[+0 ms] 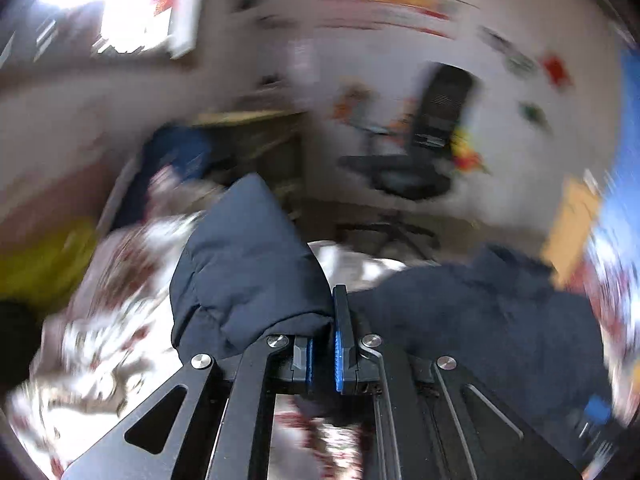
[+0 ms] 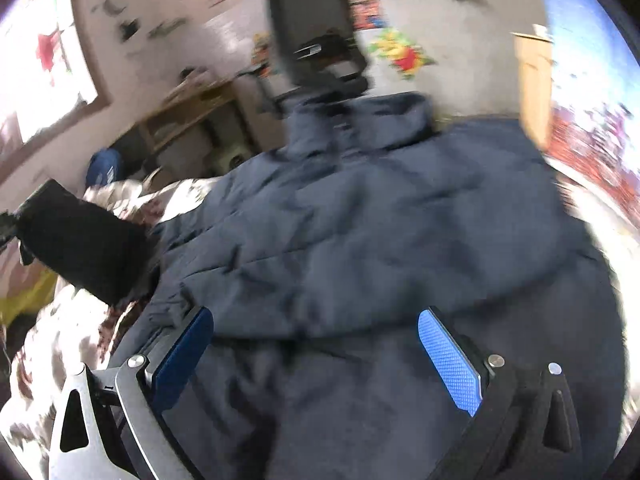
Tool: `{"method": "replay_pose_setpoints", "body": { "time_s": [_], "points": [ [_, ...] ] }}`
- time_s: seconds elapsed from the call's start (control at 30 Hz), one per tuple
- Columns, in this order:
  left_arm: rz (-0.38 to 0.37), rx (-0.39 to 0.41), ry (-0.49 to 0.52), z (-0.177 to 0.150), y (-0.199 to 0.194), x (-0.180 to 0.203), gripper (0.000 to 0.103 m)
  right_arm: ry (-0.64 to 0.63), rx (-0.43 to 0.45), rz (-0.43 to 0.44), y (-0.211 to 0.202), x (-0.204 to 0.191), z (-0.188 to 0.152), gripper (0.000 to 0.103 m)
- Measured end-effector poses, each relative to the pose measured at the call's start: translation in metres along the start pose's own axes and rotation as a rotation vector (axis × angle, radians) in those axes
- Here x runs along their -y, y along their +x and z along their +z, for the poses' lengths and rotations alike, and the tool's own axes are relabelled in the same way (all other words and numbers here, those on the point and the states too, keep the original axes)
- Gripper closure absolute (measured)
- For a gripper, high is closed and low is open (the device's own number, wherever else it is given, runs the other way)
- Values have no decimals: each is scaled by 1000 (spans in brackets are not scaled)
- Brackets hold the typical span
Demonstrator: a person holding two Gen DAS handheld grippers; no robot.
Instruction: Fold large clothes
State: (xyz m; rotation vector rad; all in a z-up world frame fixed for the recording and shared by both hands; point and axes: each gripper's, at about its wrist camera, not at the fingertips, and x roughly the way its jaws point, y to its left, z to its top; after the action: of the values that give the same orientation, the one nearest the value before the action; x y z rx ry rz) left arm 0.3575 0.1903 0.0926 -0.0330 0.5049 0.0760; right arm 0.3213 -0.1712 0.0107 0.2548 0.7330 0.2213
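Note:
A dark navy puffer jacket [image 2: 360, 220] lies spread on a bed with a floral cover [image 2: 52, 344]. In the left wrist view my left gripper [image 1: 324, 320] is shut on a fold of the jacket's sleeve [image 1: 248, 264], which stands up over the left finger; the rest of the jacket [image 1: 472, 320] lies to the right. In the right wrist view my right gripper [image 2: 316, 332] is open wide, its blue pads [image 2: 448, 360] just above the jacket's lower part, holding nothing. A black-sleeved arm [image 2: 84, 248] reaches in from the left.
A black office chair [image 1: 424, 148] stands beyond the bed; it shows in the right wrist view [image 2: 316, 32] too. A wooden shelf [image 2: 188, 116] and a window [image 2: 44, 64] are to the left. A yellow item [image 1: 44, 264] lies at the bed's left side.

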Motion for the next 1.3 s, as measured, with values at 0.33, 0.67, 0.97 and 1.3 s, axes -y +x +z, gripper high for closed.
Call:
{"method": "replay_pose_setpoints", "body": {
  "time_s": [0.33,0.67,0.97,1.3],
  "points": [
    [-285,-69,278,-35,15,160,98,221,200,-48,-42,85,19,0],
    [-498,-241,437,-111,46,250,96,319,176,86,-23,126,9,0],
    [-581,-330,377,-126,38,247,64,409,142,215,-16,148,2,0],
    [-355,-231,152,-88,27,178,26,498,-24,308,11,138,-9,0]
  ]
}}
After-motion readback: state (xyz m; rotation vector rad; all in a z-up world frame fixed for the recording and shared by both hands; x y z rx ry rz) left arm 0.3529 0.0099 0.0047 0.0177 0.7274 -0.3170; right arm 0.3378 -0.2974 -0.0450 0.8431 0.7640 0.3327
